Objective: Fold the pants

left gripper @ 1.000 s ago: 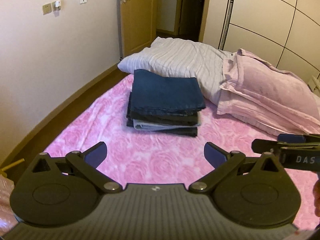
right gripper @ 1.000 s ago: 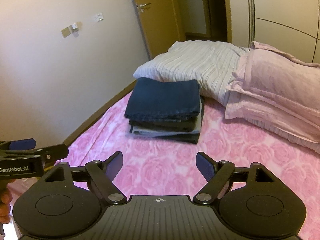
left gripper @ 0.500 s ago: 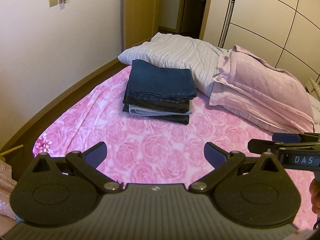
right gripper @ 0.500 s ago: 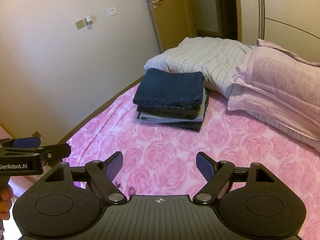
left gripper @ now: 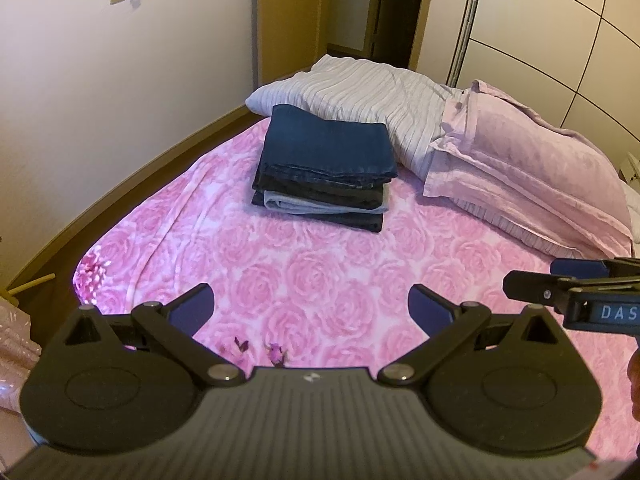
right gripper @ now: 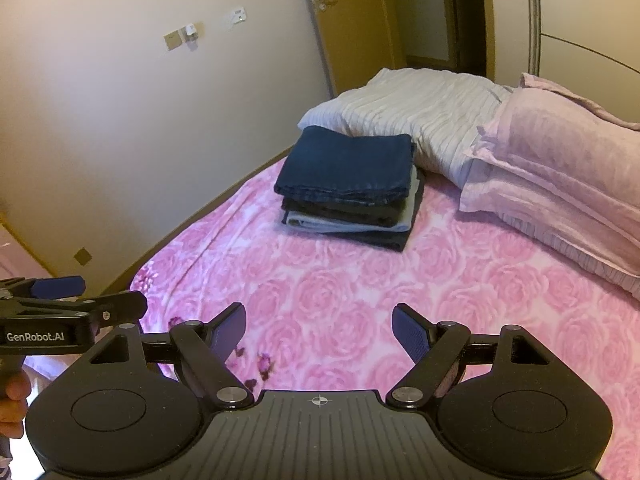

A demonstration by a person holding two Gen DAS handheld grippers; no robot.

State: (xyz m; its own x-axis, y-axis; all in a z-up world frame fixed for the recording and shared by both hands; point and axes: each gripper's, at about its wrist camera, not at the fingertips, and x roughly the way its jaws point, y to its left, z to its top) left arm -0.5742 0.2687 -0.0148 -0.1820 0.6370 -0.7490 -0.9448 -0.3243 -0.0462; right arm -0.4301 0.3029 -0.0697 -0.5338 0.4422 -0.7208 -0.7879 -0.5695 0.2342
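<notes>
Pants [left gripper: 326,168] sit stacked on the bed [left gripper: 320,280]; left tongs [left gripper: 312,306] and right tongs [right gripper: 319,328] spread, empty. Folding seems complete, so withdraw without disturbing them.

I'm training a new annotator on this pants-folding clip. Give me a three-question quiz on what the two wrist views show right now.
1. True or false: the left tongs grip a pair of pants.
2. Multiple choice: the stack of folded pants lies on A) the floor, B) the pink rose-print bedspread, C) the pink pillow.
3. Fill in: the top garment of the stack is dark ____ in colour.

Key
1. False. Both the left tongs and the right tongs are open and hold nothing.
2. B. The stack rests on the bedspread, just in front of the striped pillow.
3. Blue.
</notes>
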